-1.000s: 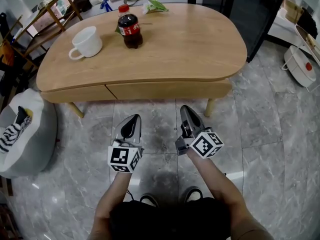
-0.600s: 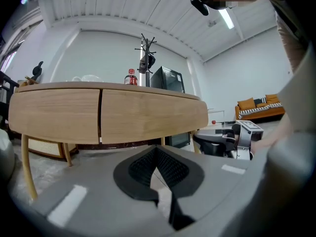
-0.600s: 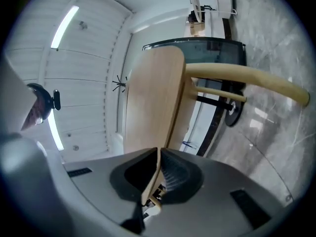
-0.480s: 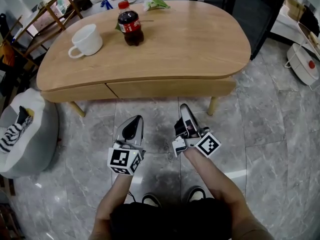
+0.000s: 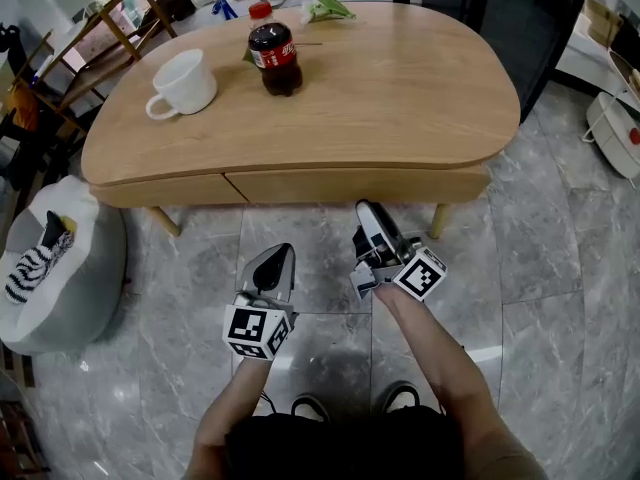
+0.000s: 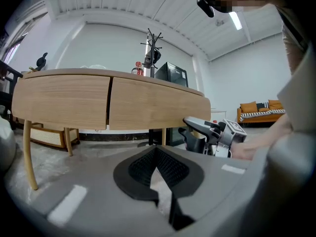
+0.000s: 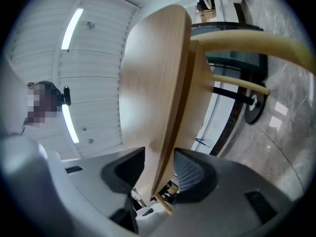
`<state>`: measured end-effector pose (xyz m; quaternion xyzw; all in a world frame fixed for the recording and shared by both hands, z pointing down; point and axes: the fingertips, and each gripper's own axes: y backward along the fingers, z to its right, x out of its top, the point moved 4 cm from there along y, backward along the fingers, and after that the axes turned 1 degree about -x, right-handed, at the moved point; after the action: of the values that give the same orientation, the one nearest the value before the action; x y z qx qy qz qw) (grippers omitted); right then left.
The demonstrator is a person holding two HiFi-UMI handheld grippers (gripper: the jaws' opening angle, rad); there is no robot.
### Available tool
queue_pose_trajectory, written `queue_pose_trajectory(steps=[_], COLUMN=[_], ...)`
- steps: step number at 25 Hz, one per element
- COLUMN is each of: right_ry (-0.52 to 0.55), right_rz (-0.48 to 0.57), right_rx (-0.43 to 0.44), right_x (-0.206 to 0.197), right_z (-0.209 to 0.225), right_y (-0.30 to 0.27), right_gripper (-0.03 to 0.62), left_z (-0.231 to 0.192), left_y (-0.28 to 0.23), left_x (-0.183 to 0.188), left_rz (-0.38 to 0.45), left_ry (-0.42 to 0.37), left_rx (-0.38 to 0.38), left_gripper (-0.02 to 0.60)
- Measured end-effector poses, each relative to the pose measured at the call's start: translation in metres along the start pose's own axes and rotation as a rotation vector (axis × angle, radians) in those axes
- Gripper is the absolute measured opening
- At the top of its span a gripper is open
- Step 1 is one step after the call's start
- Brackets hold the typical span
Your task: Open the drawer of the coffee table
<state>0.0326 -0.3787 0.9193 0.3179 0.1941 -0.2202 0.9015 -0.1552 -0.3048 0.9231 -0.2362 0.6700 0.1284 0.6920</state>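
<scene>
The light wooden coffee table point(image 5: 400, 88) has two drawer fronts side by side under its top, both closed. My right gripper point(image 5: 362, 214) reaches up to the lower edge of the right drawer front point(image 5: 350, 182). Its jaws have just been opening and now stand open. In the right gripper view the drawer front's edge point(image 7: 165, 107) runs through the gap of the right gripper point(image 7: 158, 169), with neither pad pressing on it. My left gripper point(image 5: 273, 260) hangs lower over the floor, shut and empty, and faces the drawer fronts point(image 6: 153, 105).
A cola bottle point(image 5: 275, 53), a white mug point(image 5: 185, 83) and a green packet point(image 5: 325, 8) are on the tabletop. A grey pouf point(image 5: 60, 278) stands at the left, a table leg point(image 5: 438, 218) beside my right gripper, and a white appliance point(image 5: 615, 133) at the far right.
My right gripper has moved forward and up to the drawer front's lower edge and has rolled, with its jaws opened. The left gripper has barely moved.
</scene>
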Motion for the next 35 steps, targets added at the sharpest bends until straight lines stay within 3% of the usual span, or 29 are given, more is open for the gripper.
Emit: queue_pose_trajectory(steps=[5,8,20,35], right_ry=[0.001,0.059,0.089,0.077], right_rz=[0.015,-0.001,-0.037,-0.110], right_rx=[0.072,0.121,0.163,0.218], right_x=[-0.001,0.000,0.007,-0.011], right_z=[0.001,-0.008,-0.014,-0.047], right_y=[-0.011,-0.015,-0.030,0.006], right_gripper=[0.176,0.192,0.192,0.190], left_z=[-0.002,-0.006,-0.003,-0.006], left_y=[-0.001,-0.002,-0.001,0.021], left_x=[-0.009,-0.013,-0.024,-0.031], left_rz=[-0.020,-0.020,-0.037,-0.040], left_ry=[0.008,0.015,0.026,0.033], left_rx=[-0.002,0.002,-0.005,0.025], left_gripper=[0.006,0.006,0.006,0.006])
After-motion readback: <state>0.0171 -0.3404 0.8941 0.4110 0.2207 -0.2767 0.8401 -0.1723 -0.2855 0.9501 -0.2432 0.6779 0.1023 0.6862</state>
